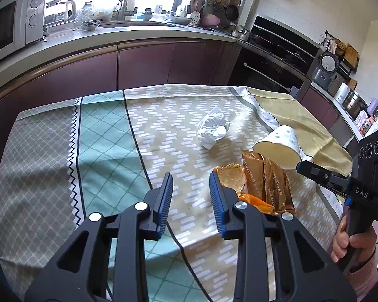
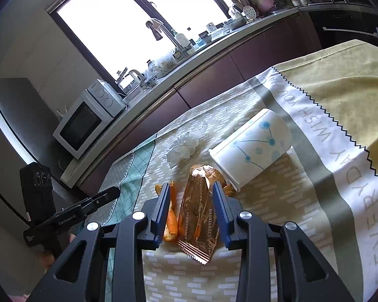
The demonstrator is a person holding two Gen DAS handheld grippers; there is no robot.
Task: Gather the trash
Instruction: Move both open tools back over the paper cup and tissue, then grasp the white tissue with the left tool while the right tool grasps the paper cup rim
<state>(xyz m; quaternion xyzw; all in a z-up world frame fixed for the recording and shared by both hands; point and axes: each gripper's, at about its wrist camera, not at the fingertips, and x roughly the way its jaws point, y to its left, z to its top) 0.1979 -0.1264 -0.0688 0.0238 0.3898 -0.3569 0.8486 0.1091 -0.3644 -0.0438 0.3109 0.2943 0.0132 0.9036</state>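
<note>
Hovering over the tablecloth [image 1: 163, 115], both grippers gape: right gripper [image 2: 191, 188] straddling a gold snack wrapper [image 2: 199, 216] without touching, left gripper [image 1: 191, 178] empty.

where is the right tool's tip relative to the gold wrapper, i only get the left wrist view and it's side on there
Observer: The right tool straddles the gold wrapper, which lies flat on the tablecloth between its fingers.
Operator: anything else in that gap
Observer: Yes, a strip of orange peel lies just inside one finger, beside the wrapper.
Operator: is it squeezing yet
Observer: It does not look so: the wrapper is still flat and uncrumpled between the pads.
</note>
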